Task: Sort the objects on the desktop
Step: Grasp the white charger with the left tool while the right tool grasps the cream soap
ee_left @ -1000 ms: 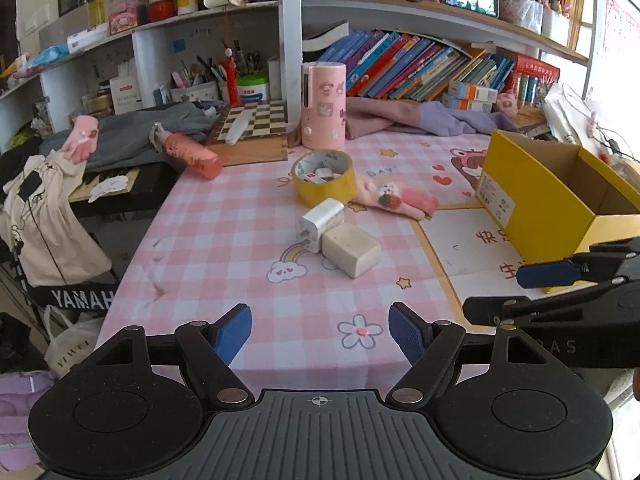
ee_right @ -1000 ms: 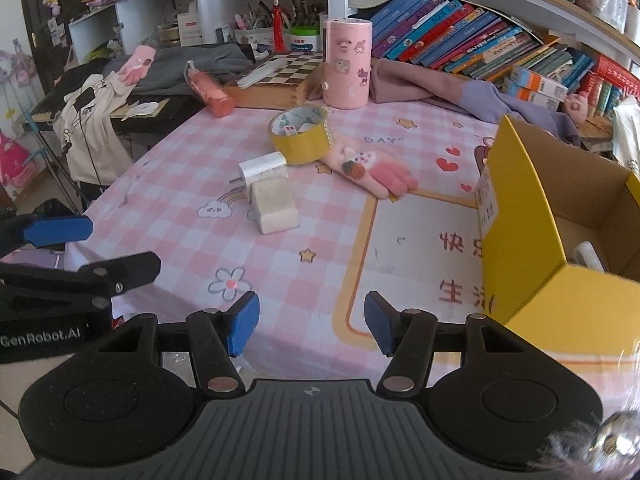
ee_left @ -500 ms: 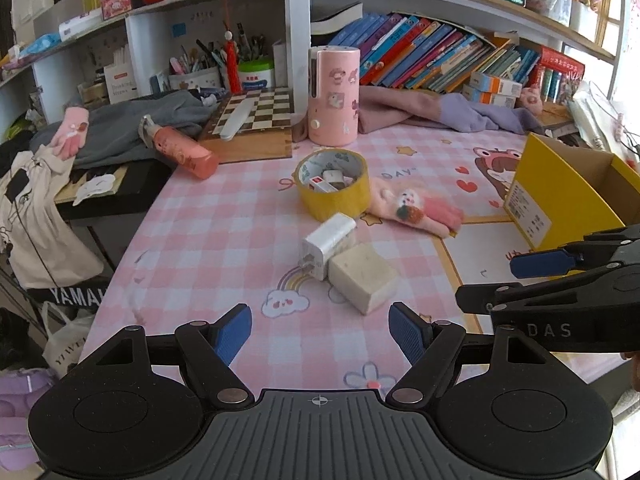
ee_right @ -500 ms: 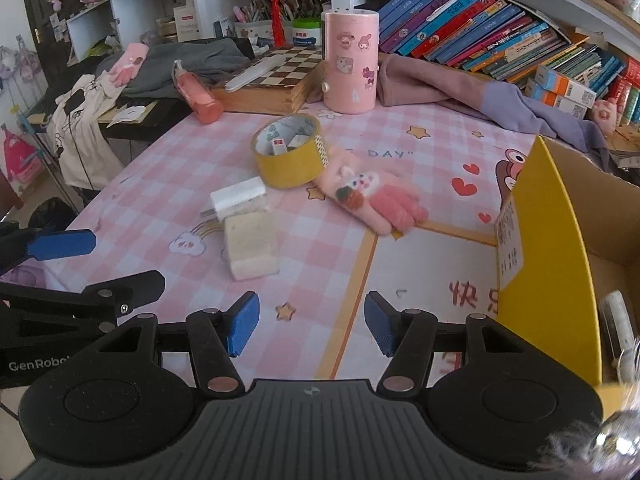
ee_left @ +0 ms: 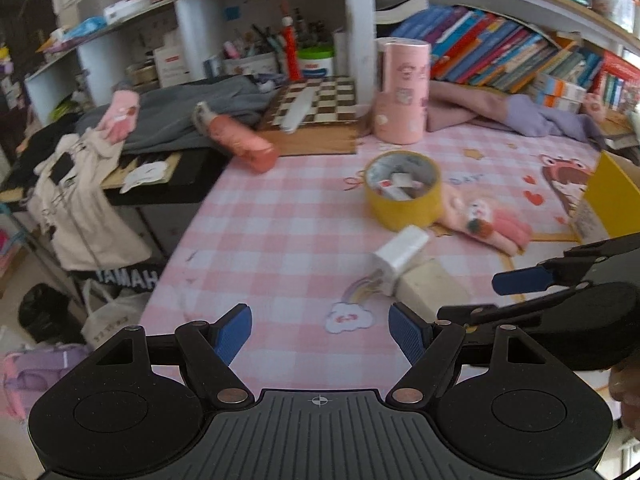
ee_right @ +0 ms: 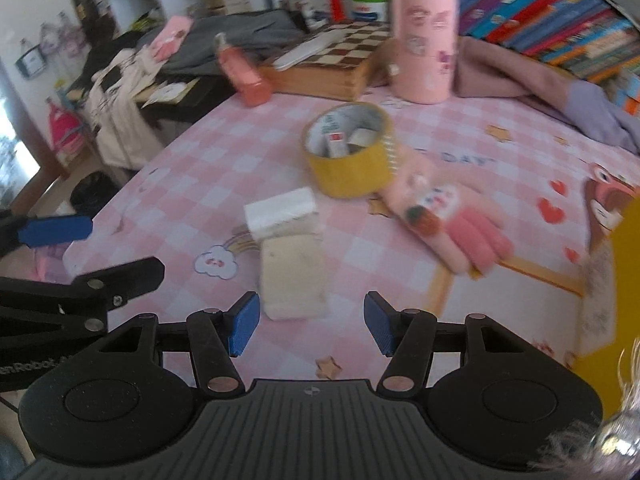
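On the pink checked tablecloth (ee_left: 280, 240) lie a white charger (ee_left: 400, 254) (ee_right: 280, 210), a beige block (ee_left: 430, 292) (ee_right: 294, 276) touching it, a yellow tape roll (ee_left: 402, 190) (ee_right: 350, 150) with small items inside, and a pink glove (ee_left: 486, 224) (ee_right: 448, 224). My right gripper (ee_right: 312, 330) stands open just short of the beige block, nothing between its fingers. My left gripper (ee_left: 320, 332) is open over bare cloth, left of the block and charger. Each gripper shows from the side in the other's view. A yellow box (ee_left: 612, 196) (ee_right: 628, 280) sits at the right.
A tall pink canister (ee_left: 402, 90), a chessboard (ee_left: 316, 104), a salmon bottle (ee_left: 240, 142) and grey and purple clothes lie further back. Shelves with books and pens stand behind. The table's left edge drops to a cluttered floor with bags.
Both grippers have moved forward over the table toward the charger and block, which now appear larger and nearer. Their jaws keep the same width.
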The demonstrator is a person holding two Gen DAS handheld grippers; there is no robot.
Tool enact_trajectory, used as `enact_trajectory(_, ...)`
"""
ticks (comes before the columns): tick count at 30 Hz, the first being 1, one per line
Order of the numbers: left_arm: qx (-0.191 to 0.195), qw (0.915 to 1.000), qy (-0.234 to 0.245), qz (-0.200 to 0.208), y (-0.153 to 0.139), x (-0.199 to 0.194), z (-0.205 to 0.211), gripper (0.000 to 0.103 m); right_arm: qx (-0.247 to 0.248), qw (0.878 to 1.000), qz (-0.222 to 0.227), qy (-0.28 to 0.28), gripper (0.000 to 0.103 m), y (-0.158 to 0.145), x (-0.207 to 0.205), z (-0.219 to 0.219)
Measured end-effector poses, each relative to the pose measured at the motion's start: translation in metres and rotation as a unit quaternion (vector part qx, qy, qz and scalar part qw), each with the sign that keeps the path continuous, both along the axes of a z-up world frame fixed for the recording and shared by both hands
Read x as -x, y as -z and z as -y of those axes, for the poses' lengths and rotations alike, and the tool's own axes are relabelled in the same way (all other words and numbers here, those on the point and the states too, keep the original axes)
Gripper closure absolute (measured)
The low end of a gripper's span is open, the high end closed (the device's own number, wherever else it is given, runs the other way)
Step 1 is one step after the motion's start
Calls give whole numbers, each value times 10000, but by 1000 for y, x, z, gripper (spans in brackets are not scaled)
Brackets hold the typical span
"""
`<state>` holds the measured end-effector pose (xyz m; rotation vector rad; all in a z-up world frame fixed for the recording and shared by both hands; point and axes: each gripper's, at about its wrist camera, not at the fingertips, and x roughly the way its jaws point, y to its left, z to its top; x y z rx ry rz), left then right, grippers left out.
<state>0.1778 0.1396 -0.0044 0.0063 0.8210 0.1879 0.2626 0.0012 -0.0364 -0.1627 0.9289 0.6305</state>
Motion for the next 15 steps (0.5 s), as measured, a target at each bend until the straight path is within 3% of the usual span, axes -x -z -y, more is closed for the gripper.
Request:
enact_trajectory(11, -98, 9997, -193, -107, 2, -14, -5, 25, 156, 9986, -159, -486, 50, 22, -21, -29)
enact_trajectory(15, -129, 9998, -58, -125, 2, -19, 0, 25, 2, 9987, -309, -411, 66, 27, -30, -22)
